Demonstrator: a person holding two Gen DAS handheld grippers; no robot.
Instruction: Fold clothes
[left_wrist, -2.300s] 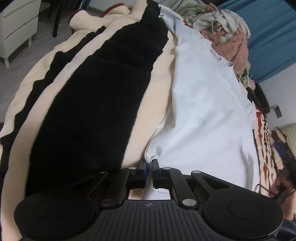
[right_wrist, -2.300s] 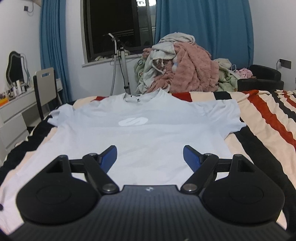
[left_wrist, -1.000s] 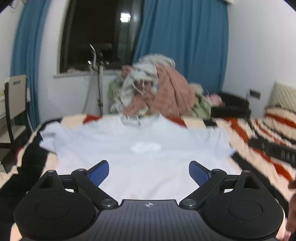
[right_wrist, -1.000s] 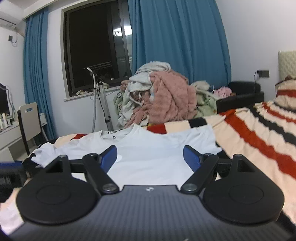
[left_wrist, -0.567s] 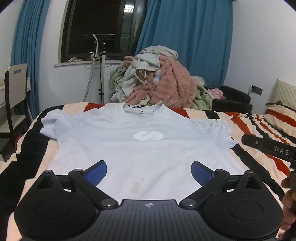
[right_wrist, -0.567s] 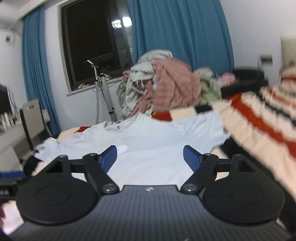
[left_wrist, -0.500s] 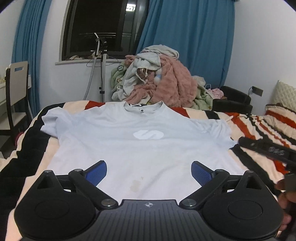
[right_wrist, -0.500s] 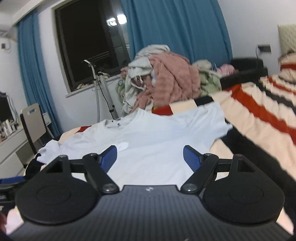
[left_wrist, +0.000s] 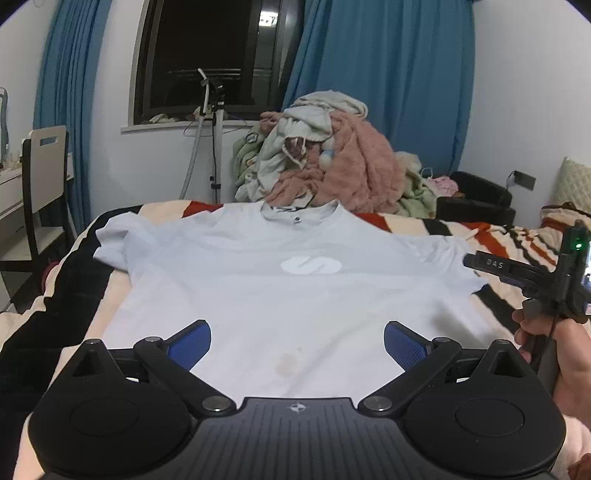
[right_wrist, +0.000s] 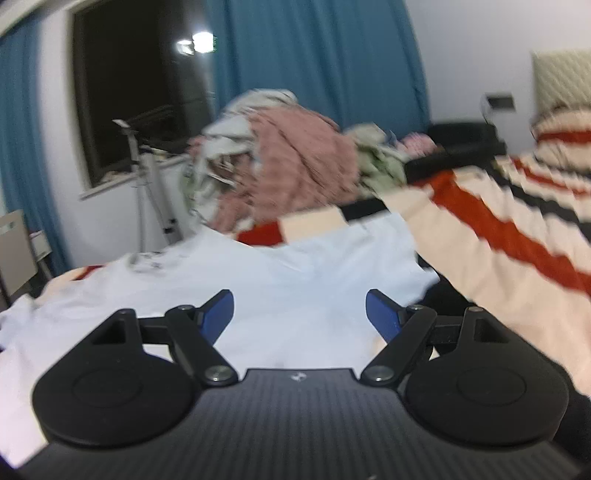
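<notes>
One T-shirt (left_wrist: 280, 280), one clothes heap (left_wrist: 325, 155), one chair (left_wrist: 40, 184).

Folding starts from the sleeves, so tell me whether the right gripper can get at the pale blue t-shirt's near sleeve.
Probably yes: the right gripper is open above the pale blue t-shirt, and the sleeve lies flat on the striped blanket ahead, uncovered.

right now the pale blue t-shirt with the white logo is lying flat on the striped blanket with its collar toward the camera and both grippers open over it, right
Not quite: the collar points away from the camera, toward the pile of clothes, as the left wrist view shows. The pale blue t-shirt does lie flat on the striped blanket, and the left gripper and right gripper are both open.
</notes>
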